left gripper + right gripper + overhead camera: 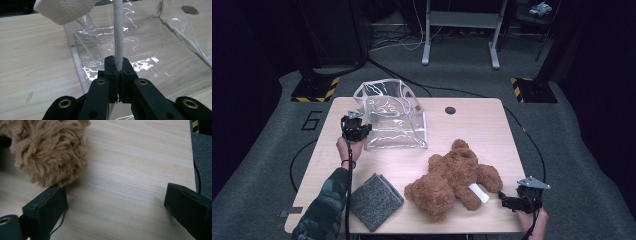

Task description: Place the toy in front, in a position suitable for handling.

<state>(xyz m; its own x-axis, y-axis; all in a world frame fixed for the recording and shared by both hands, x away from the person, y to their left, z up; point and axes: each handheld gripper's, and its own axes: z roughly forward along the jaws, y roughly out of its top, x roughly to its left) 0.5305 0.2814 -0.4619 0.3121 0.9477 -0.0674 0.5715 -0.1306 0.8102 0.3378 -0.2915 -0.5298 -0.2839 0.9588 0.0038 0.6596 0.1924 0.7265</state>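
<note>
A clear plastic bag (392,115) stands open at the back left of the wooden table (477,125). My left gripper (356,127) is at its left side, shut on the bag's white woven strap (118,45), which rises straight up from the jaws. A brown teddy bear (454,180) lies at the front right with a white tag (478,192). My right gripper (512,202) rests low at the front right corner, open, its left fingertip (47,205) touching the bear's furry paw (47,150); nothing sits between the jaws.
A folded grey cloth (374,200) lies at the front left, beside the person's left sleeve. A round cable hole (450,110) is in the back of the tabletop. Black cables trail over the grey floor, and a table frame (460,30) stands behind.
</note>
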